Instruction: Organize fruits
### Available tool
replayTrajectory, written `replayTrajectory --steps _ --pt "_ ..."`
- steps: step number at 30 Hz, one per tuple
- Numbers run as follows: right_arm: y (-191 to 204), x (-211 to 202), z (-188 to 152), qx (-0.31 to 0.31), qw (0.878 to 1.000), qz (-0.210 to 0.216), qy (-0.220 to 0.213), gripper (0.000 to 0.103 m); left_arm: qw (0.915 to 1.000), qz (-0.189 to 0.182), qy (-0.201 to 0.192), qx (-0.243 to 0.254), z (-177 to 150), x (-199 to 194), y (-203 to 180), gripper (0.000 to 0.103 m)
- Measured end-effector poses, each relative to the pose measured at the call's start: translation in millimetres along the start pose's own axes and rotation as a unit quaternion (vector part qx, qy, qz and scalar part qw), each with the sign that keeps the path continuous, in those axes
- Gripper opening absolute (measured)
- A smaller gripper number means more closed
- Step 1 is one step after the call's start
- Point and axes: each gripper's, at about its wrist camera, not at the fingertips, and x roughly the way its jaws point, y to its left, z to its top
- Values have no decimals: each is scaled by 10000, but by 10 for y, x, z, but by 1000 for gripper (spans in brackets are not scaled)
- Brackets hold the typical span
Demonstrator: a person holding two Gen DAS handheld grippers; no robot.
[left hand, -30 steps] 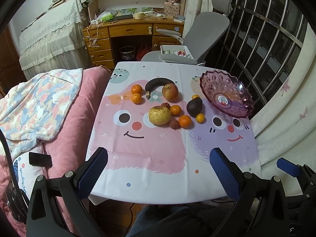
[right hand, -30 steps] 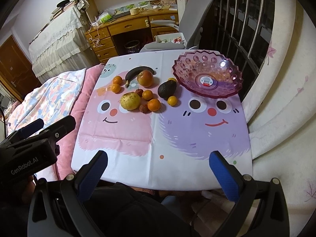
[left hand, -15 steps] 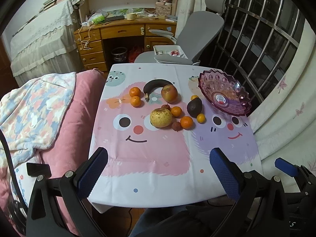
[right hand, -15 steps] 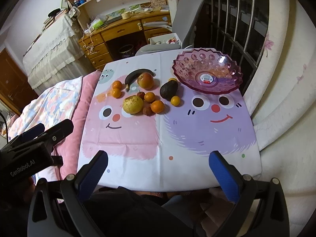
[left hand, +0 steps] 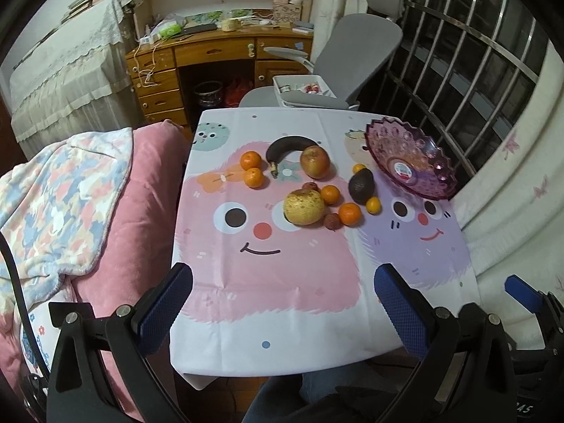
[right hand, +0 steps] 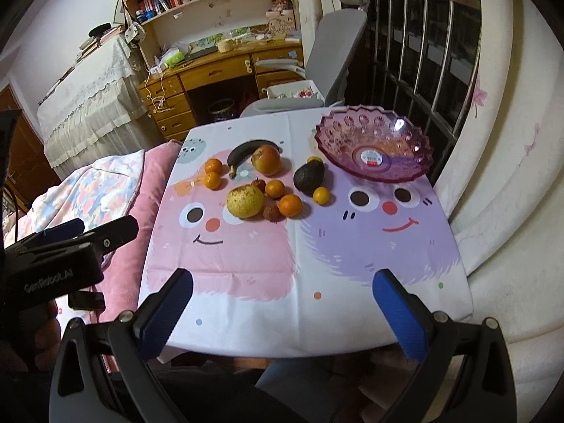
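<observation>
Both grippers are easing forward over the near table edge since a second ago — the left gripper [left hand: 283,303] and right gripper [right hand: 282,303] both gaping, holding nothing; the fruits [right hand: 268,183] are lying well ahead, left of the bowl [right hand: 373,148] — nearer the right

A cartoon-printed tablecloth [left hand: 317,282] covered the table at frame centre — fruit cluster [left hand: 310,183] mid-cloth, purple glass bowl [left hand: 410,158] upper right.
</observation>
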Motion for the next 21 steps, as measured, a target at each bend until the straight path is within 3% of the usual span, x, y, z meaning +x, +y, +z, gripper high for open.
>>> replayTrajectory --steps 12,15,21 --pt "-158 289 305 500 9983 293 90 102 9997 -70 43 -231 298 268 95 102" --pt "-224 427 420 601 9973 412 113 102 9997 -56 171 -193 418 422 59 102" --pt "-437 904 660 1052 9905 682 568 102 9977 -100 632 -228 676 897 -34 102"
